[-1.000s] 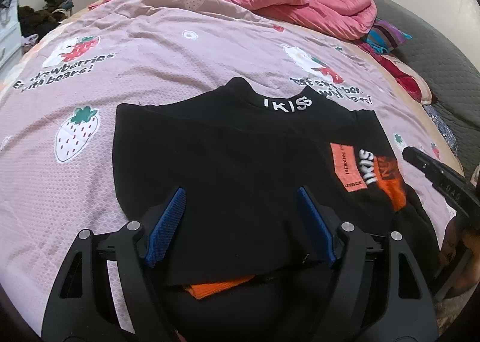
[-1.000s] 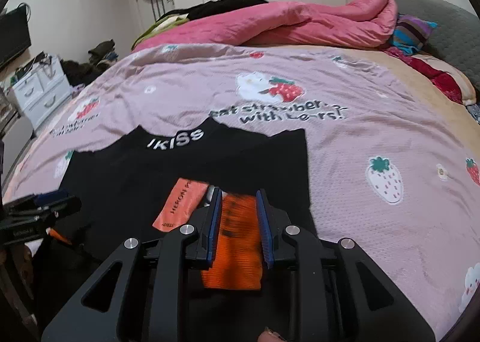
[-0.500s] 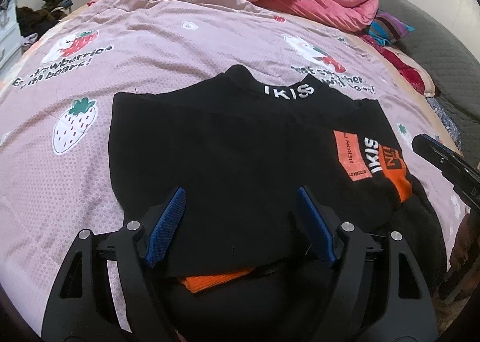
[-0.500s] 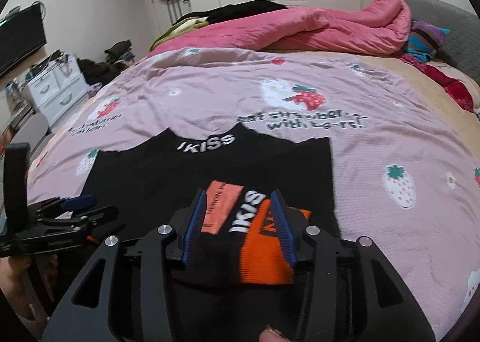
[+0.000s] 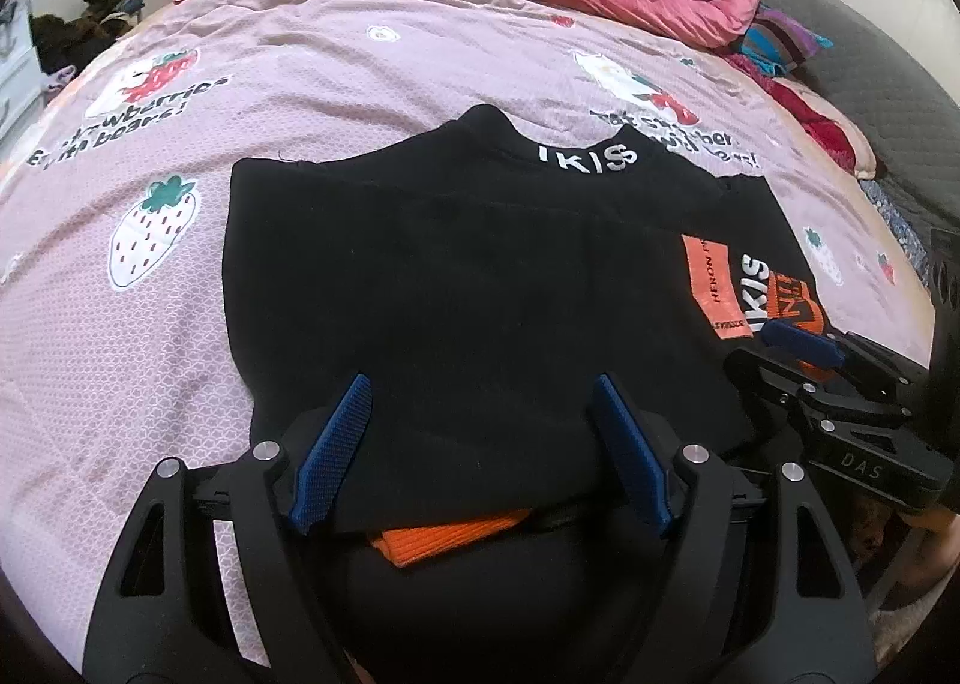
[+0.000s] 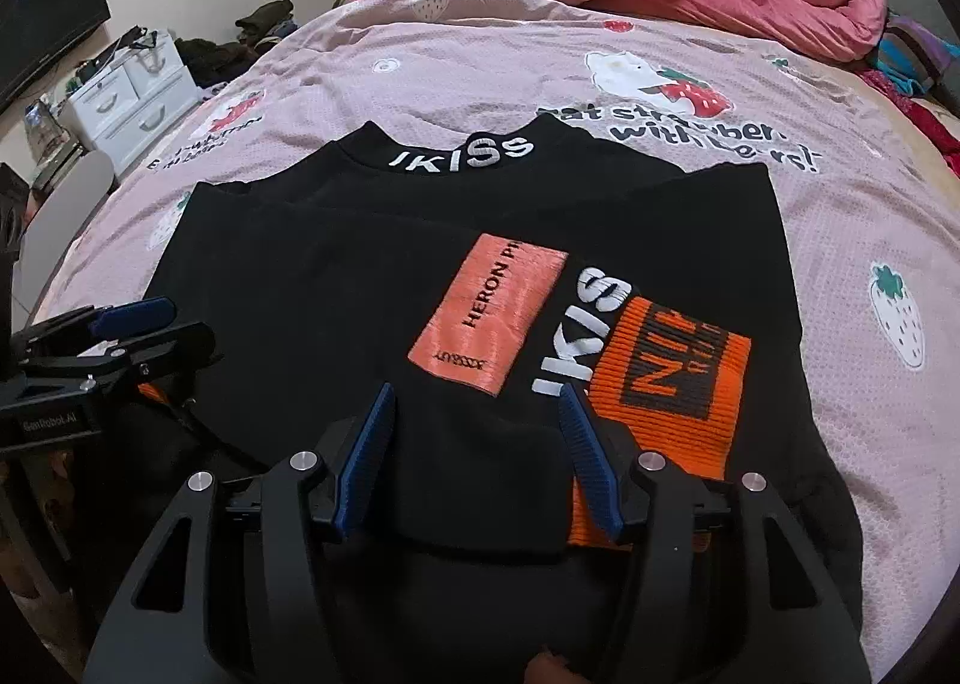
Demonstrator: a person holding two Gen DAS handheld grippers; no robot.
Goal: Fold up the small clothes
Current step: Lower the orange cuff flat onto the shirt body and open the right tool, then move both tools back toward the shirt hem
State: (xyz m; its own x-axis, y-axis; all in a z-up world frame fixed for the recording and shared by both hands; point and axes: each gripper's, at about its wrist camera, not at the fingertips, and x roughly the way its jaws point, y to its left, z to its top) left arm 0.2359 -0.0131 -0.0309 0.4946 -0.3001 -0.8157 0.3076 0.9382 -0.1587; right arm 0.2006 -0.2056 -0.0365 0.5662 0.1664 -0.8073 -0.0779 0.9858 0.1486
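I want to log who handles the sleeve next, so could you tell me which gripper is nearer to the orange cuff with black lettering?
Right. The right gripper sits at the orange cuff, its jaws just opened. The left gripper hovers over the black sweater across from it.

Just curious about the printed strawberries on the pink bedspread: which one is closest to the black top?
The white strawberry with a green leafy cap, just beside the black top; the others lie farther off.
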